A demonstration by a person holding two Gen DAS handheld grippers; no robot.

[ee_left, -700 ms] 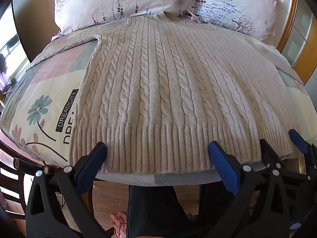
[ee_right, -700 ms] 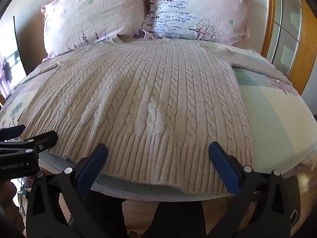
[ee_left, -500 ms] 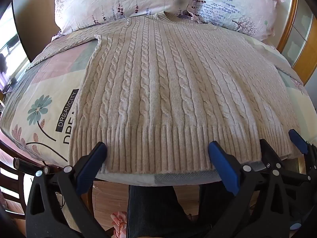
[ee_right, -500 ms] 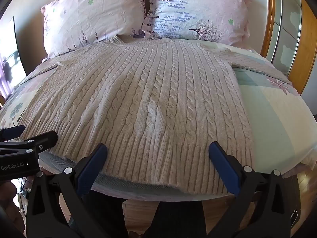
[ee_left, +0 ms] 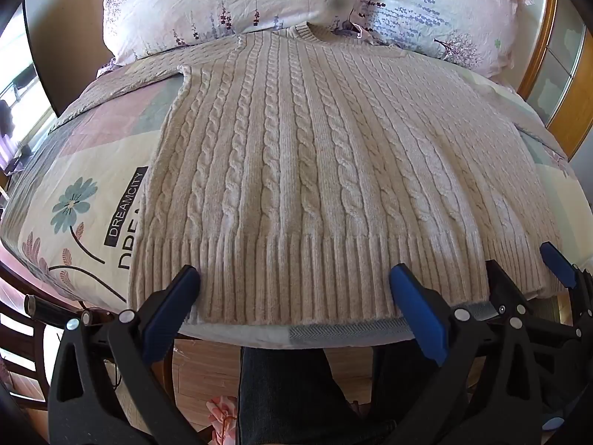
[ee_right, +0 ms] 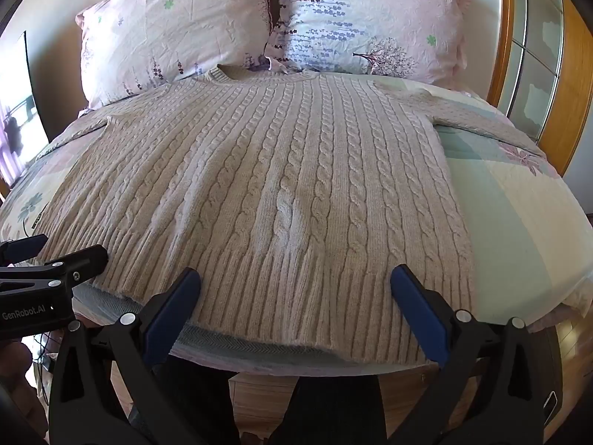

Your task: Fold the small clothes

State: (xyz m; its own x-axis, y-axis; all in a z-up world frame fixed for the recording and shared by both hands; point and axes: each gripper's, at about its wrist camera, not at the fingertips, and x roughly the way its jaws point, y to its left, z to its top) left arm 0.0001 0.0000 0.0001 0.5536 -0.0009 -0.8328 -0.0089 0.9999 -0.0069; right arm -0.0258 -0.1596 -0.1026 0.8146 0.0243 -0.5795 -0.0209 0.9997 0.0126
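A beige cable-knit sweater (ee_left: 315, 170) lies flat and face up on the bed, neck toward the pillows, ribbed hem at the near edge; it also shows in the right wrist view (ee_right: 281, 193). Its sleeves spread out to both sides. My left gripper (ee_left: 296, 296) is open over the left half of the hem, holding nothing. My right gripper (ee_right: 296, 296) is open over the right half of the hem, holding nothing. The right gripper also shows in the left wrist view (ee_left: 526, 270), and the left gripper in the right wrist view (ee_right: 55, 252).
Two floral pillows (ee_right: 178, 26) (ee_right: 374, 22) lean at the head of the bed. A patterned bedsheet (ee_left: 89, 200) lies under the sweater. A wooden frame with glass panels (ee_right: 533, 59) stands at the right. The person's legs (ee_left: 289, 393) are below the near bed edge.
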